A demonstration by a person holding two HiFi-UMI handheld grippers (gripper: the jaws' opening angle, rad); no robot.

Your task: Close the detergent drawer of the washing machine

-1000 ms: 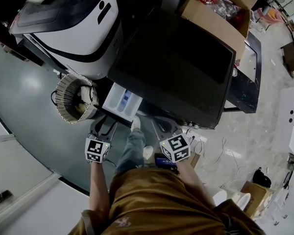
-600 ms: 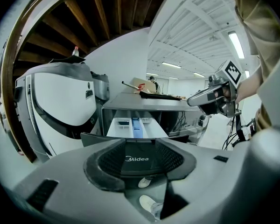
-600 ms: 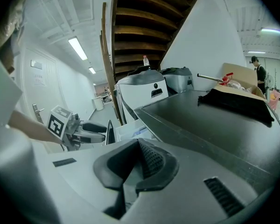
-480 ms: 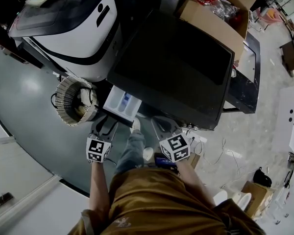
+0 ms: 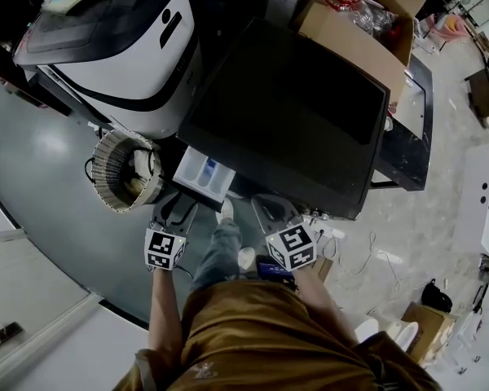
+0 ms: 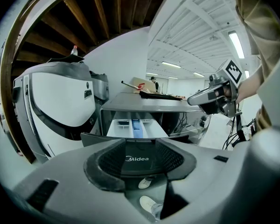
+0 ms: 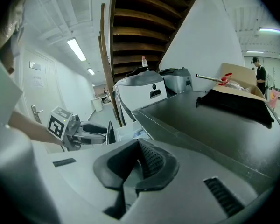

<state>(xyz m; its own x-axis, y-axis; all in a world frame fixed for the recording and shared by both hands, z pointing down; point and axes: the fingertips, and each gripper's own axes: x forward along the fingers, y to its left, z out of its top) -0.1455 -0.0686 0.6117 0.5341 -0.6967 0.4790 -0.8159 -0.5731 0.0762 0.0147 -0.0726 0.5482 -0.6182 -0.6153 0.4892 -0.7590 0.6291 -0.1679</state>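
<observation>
The washing machine [image 5: 285,112] has a dark flat top. Its white detergent drawer [image 5: 204,173] with a blue compartment sticks out of the front at the left. My left gripper [image 5: 174,210] is open right at the drawer's dark front panel [image 6: 137,158], which shows between the pads in the left gripper view. Whether the pads touch it I cannot tell. The drawer's open tray [image 6: 130,127] lies just beyond. My right gripper [image 5: 270,210] hangs shut and empty in front of the machine, right of the drawer [image 7: 126,133]. In the right gripper view its pads meet in a narrow V.
A round wicker basket [image 5: 126,169] stands on the floor left of the drawer. A white and black appliance [image 5: 122,47] fills the far left. A cardboard box [image 5: 367,23] sits behind the washer. Cables [image 5: 359,251] lie on the floor at right. The person's shoe [image 5: 226,208] is between the grippers.
My left gripper has crept slightly forward and the drawer looks a little shorter, pushed slightly into the machine. The right gripper has hardly moved.
</observation>
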